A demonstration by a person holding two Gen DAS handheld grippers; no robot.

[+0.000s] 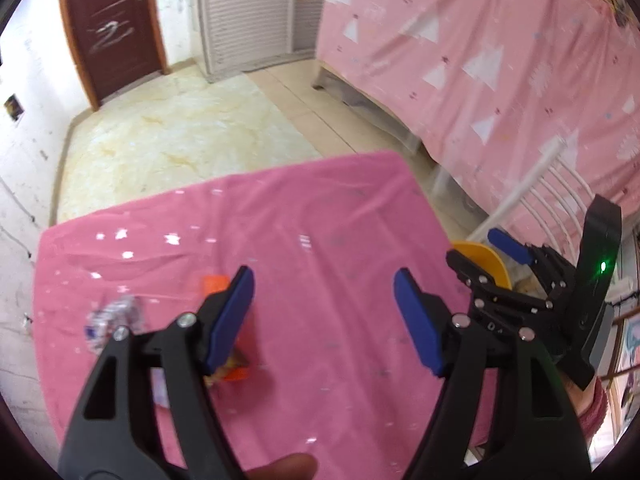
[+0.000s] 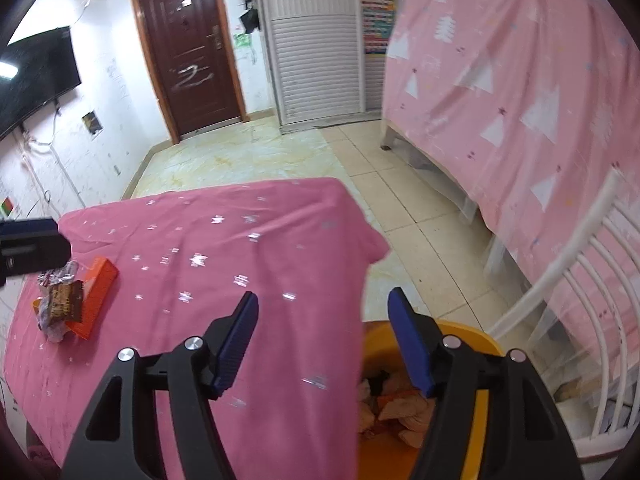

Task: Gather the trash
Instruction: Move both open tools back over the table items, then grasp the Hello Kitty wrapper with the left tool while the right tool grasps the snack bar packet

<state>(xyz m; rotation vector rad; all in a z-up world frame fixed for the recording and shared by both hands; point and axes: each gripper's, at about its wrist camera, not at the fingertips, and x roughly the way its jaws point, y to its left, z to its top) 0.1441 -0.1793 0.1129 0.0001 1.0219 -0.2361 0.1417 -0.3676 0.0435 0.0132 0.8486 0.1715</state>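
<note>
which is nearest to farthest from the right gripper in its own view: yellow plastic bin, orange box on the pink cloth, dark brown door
1. Yellow plastic bin, directly under the right gripper, beside the table.
2. Orange box, on the pink cloth, far left.
3. Dark brown door, across the room.

You have a pink tablecloth (image 2: 224,248) with silver stars, an orange box (image 2: 98,296), a yellow bin (image 2: 476,334), blue-padded black grippers.

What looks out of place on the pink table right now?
A small heap of trash sits near the left edge of the pink tablecloth: an orange box, a brown snack wrapper lying on it, and a crumpled clear wrapper. Both grippers are open and empty.
</note>
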